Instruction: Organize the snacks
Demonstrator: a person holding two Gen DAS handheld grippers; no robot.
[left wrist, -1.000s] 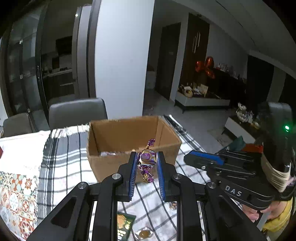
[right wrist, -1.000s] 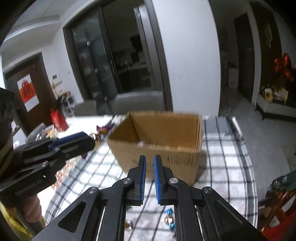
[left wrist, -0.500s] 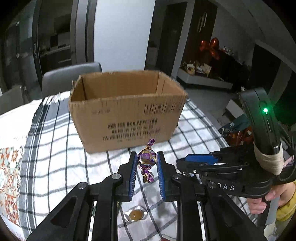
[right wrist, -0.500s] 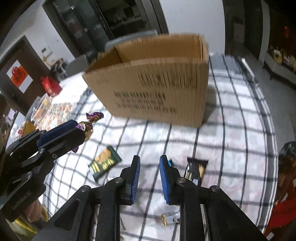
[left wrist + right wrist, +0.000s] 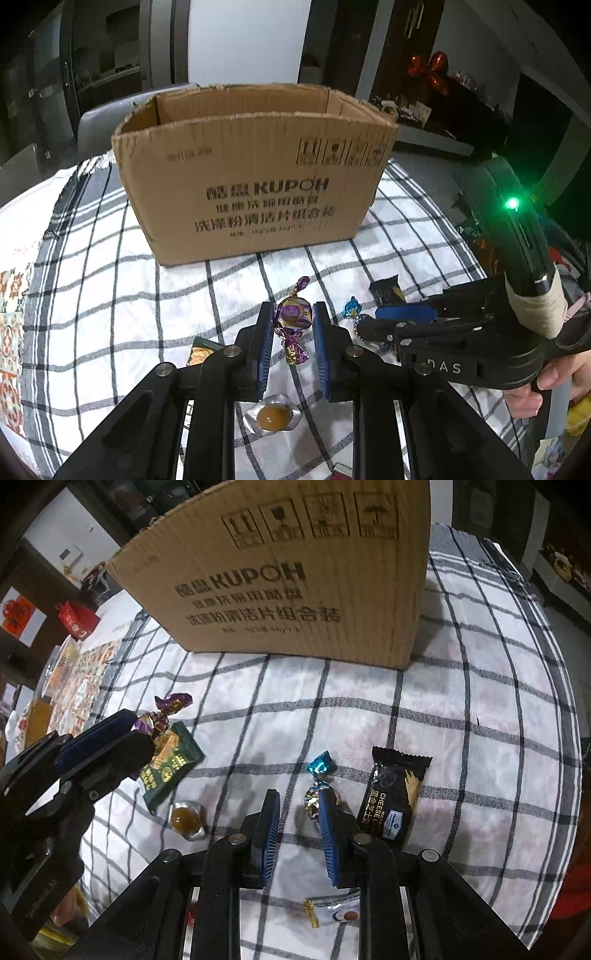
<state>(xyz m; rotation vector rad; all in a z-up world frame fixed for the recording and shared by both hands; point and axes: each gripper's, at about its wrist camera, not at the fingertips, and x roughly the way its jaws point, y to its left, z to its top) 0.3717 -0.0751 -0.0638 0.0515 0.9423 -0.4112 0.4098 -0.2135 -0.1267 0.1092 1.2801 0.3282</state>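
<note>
My left gripper (image 5: 293,308) is shut on a purple foil candy (image 5: 293,314) and holds it above the checked tablecloth, in front of the open cardboard box (image 5: 251,177). The right wrist view shows that candy (image 5: 166,709) sticking out of the left gripper (image 5: 138,731). My right gripper (image 5: 299,794) points down at the cloth with its jaws a little apart and nothing pressed between them. A blue-wrapped candy (image 5: 317,768) lies on the cloth just past its right fingertip, partly hidden by it. The right gripper (image 5: 365,321) sits to the right of the left one.
On the cloth lie a black cheese bar (image 5: 395,794), a green packet (image 5: 173,768), an amber candy in clear wrap (image 5: 186,818) and a small white packet (image 5: 336,912). A red box (image 5: 77,620) and other items sit far left. A hand (image 5: 554,376) grips the right handle.
Both grippers have sunk toward the table and tipped downward; the box now looms above them. The right jaws, shut a second ago, stand slightly parted. The purple candy stays gripped.
</note>
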